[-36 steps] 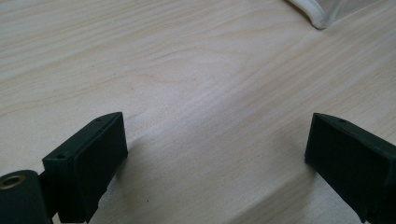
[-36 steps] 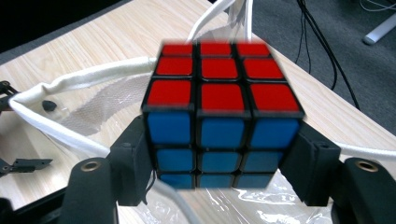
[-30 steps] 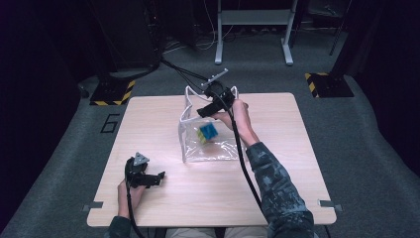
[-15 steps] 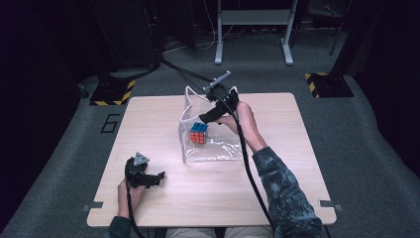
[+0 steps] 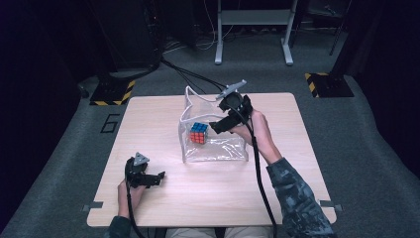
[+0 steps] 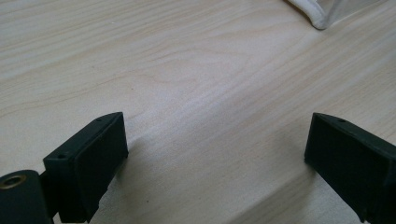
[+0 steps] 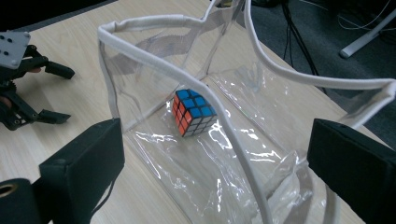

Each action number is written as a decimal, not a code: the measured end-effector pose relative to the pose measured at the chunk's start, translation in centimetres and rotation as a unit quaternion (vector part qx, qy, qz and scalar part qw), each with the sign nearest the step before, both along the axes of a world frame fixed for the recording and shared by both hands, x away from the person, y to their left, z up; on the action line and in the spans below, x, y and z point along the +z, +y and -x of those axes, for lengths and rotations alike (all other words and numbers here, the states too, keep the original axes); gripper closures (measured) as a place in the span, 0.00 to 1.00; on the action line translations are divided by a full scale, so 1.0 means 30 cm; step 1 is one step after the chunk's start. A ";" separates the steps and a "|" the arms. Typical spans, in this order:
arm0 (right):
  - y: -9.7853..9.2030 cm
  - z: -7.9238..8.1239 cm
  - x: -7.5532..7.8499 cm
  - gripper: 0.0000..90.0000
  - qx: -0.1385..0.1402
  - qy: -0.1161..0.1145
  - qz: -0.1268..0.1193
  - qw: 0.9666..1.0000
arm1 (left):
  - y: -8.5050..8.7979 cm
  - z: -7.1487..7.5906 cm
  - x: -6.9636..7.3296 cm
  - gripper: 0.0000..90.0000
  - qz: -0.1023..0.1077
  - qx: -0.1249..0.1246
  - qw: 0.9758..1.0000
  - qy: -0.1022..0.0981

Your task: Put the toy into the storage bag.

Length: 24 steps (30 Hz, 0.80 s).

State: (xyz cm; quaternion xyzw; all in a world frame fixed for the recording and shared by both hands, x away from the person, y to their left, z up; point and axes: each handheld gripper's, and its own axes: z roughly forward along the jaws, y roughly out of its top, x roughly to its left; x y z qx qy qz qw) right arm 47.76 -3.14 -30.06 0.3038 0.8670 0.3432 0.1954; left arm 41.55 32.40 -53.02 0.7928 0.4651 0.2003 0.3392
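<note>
Two grippers are in play over a pale wooden table (image 5: 148,129). The right gripper (image 5: 224,125) hovers at the mouth of a clear plastic bag (image 5: 218,148) with white piping; its jaws have just been opening and now stand wide apart with nothing pressed between them, the bag's rim merely passing across the gap. A Rubik's cube (image 5: 198,133) sits on the bag's floor, toward its left wall, blue face up, orange and red faces showing.

Judging by looks, the cube is light, rigid and smooth-sided, so a squeeze on two opposite flat faces should hold it; corners would likely slip. The bag is thin, floppy and glossy, and its stiffer piping (image 7: 154,21) seems the surest place to take it.

The left gripper (image 5: 148,179) rests near the table's front left, well apart from the bag, jaws spread and empty.

From the right gripper view the cube (image 7: 192,112) and the bag's creased film are plain; the left gripper view adds a corner of piping (image 6: 317,16) beyond bare wood.
</note>
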 end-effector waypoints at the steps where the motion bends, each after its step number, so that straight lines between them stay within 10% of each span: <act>1: -0.007 0.006 -0.002 0.04 0.000 -0.004 -0.001 1.000 | 0.000 0.000 0.000 0.06 0.000 0.000 1.000 0.000; 24: -0.157 0.165 -0.127 0.04 -0.031 -0.023 -0.023 0.999 | -0.002 0.000 0.000 0.06 0.004 0.003 1.000 0.000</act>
